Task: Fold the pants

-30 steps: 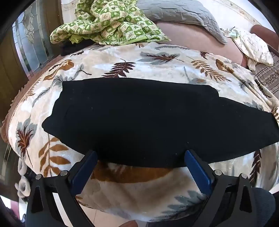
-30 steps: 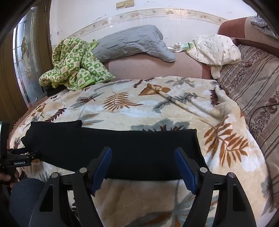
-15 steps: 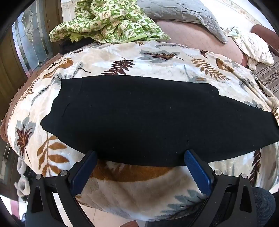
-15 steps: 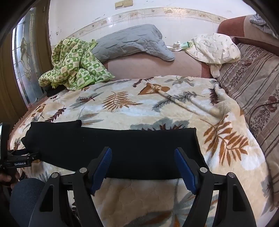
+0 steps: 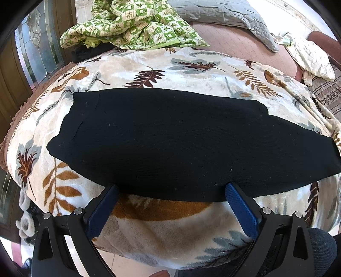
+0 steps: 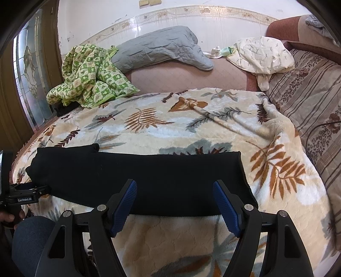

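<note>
Almost nothing has moved since the earlier frames: in the left wrist view the black pants (image 5: 170, 140) sit a touch higher in the picture than 1 second ago, and in the right wrist view they lie just as they did, with both grippers in the same pose.

Nearest in the left wrist view, the left gripper (image 5: 171, 189) has its 2 blue-padded fingers (image 5: 240, 209) spread wide apart, gripping nothing; their tips reach the near edge of the pants, and whether they touch the cloth cannot be told. The right gripper (image 6: 174, 186) likewise stands wide apart and empty, its tips over the near hem area of the same garment. A dark-clad knee (image 6: 29, 240) shows at the lower left of the right wrist view, and a hand (image 6: 8, 218) grips the handle of the other tool at that edge.

The pants lie flat as 1 long dark band across the near part of the leaf-print blanket (image 6: 170, 123), running left to right, with the wider end to the left.

Beyond them the blanket stretches bare to a crumpled green checked quilt (image 6: 89, 78) at the far left, a grey quilted pillow (image 6: 159, 49) behind it, and a cream bundle of cloth (image 6: 264, 55) at the far right. A striped cover (image 6: 309, 95) runs along the right side, and a tiled wall (image 6: 170, 19) closes the back.
</note>
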A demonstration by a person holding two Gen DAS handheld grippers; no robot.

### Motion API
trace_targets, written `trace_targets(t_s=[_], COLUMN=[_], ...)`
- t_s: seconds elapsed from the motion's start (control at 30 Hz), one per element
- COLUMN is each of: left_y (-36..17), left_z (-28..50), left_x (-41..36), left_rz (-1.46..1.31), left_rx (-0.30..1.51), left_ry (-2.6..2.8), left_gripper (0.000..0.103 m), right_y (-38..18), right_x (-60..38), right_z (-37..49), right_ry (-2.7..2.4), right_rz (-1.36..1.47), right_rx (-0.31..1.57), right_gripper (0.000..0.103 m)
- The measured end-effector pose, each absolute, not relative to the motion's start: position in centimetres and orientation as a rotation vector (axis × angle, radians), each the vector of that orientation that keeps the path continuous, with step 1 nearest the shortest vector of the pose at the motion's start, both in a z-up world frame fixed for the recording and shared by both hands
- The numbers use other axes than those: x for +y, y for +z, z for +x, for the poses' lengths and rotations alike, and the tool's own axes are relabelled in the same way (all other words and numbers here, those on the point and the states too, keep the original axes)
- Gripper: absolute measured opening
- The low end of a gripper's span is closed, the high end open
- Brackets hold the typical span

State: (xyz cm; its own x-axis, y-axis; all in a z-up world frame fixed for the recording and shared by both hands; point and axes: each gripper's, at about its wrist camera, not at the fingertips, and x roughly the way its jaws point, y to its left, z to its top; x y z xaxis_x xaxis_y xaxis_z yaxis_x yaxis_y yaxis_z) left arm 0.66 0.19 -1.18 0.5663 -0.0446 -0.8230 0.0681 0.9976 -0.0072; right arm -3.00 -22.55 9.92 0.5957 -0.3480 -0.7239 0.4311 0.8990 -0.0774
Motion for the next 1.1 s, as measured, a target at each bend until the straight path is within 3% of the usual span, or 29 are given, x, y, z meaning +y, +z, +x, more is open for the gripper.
trace_targets(t_s=[0.43, 0.8, 1.1], left_y=[0.0, 1.6, -1.9], left_z=[1.0, 2.6, 4.5], left_x=[3.1, 21.0, 23.7], left_rz=[-0.063, -0.591, -0.917], left_rx=[0.951, 0.896, 0.926], left_ry=[-0.125, -0.188, -0.351], left_gripper=[0.1, 0.102, 0.102], right_y=[10.7, 11.0, 10.6], right_x=[-24.2, -26.9, -25.7], right_z=[-4.0, -5.3, -4.6], right_ry=[-0.504, -0.576, -0.545], right_rz=[0.142, 0.224, 0.183], right_rx=[0.788, 0.788, 0.809], right_gripper=[0.076, 0.076, 0.076])
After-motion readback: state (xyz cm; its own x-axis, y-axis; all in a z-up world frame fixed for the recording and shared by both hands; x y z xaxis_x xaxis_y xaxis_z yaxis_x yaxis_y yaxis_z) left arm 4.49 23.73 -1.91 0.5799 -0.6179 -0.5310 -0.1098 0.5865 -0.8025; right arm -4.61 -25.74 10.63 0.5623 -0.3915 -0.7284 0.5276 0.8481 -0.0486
